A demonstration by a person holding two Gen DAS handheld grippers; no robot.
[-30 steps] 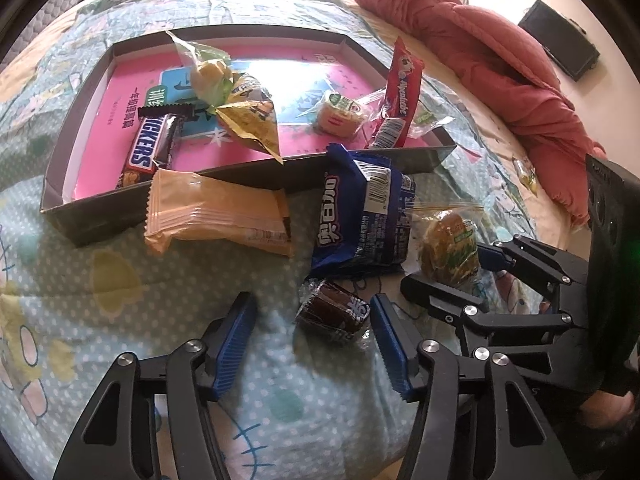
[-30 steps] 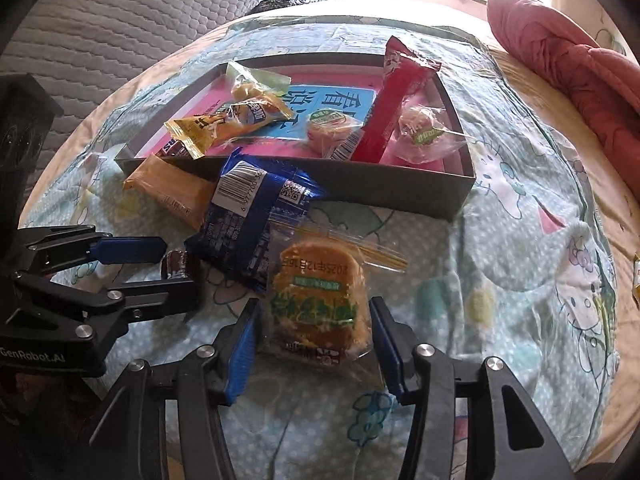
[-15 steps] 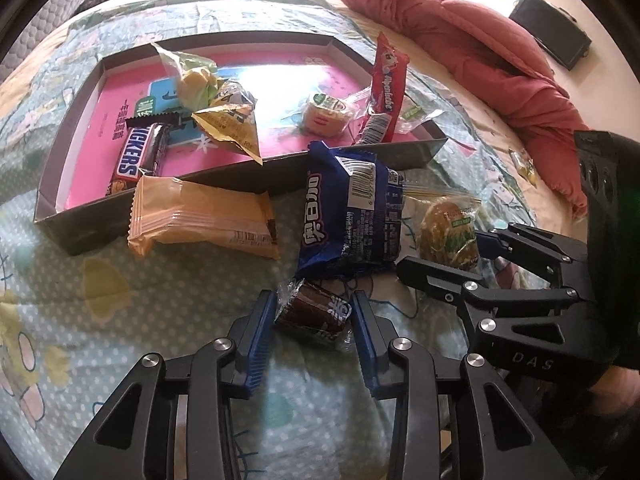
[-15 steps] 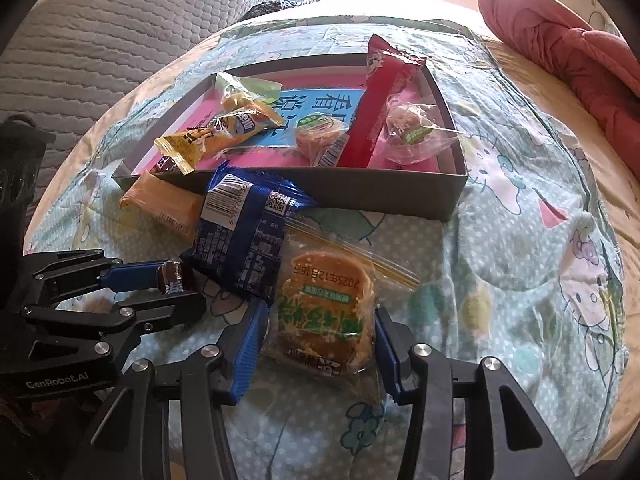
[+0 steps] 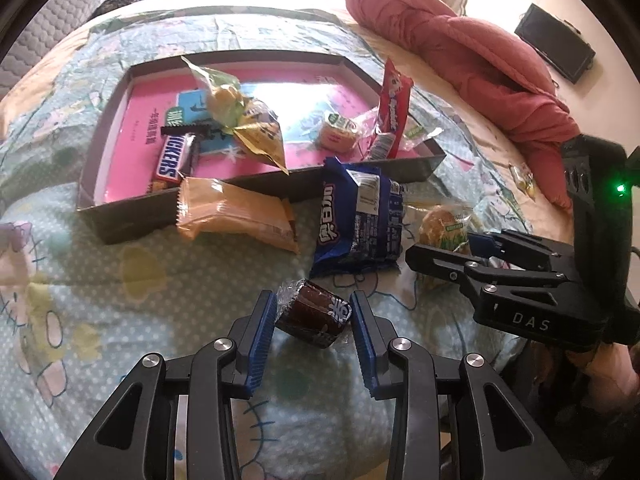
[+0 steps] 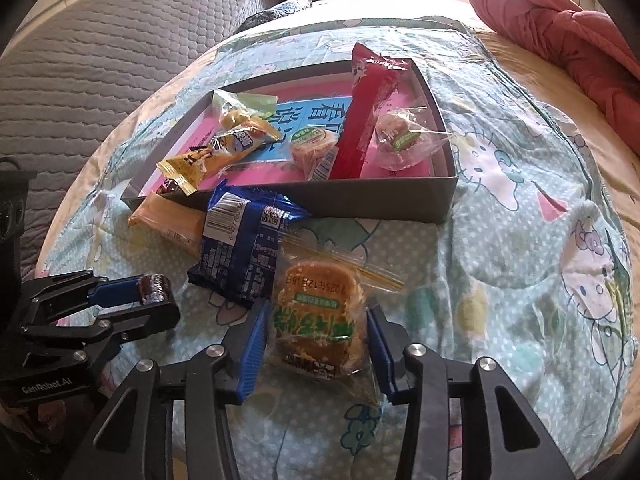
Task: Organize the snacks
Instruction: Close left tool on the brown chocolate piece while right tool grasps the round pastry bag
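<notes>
Two grippers work side by side over a bed covered with a pale blue cartoon-print sheet [image 6: 520, 208]. Nearest the left wrist camera, the left gripper [image 5: 313, 320] has its blue pads pressed on both ends of a small dark brown candy [image 5: 314, 317] in a crinkly clear wrapper, the jaws narrow around it. From the right wrist view the same candy sits pinched at that gripper's tips, at the left edge of the picture. The right gripper [image 6: 318, 330] straddles a round golden pastry in a clear bag [image 6: 318, 312]; its jaws are closing, and the pads sit against the sides of the bag, though whether they squeeze the pastry itself I cannot tell.

Just beyond both, a dark blue snack pack [image 5: 360, 216] lies on the sheet, its far end leaning on the front wall of a shallow grey box [image 6: 360, 200]. Left of it an orange wafer packet [image 5: 236, 216] rests against the same wall.

Inside the box, on its pink printed floor, lie a Snickers bar [image 5: 172, 160], a yellow snack bag [image 5: 260, 140], a pale green wrapped sweet [image 5: 220, 96], a small round cake [image 5: 338, 132], a long red packet [image 6: 368, 112] propped upright-ish, and another clear-bagged pastry [image 6: 404, 140].

Farthest off, a red quilt [image 5: 480, 60] is bunched on the bed.
</notes>
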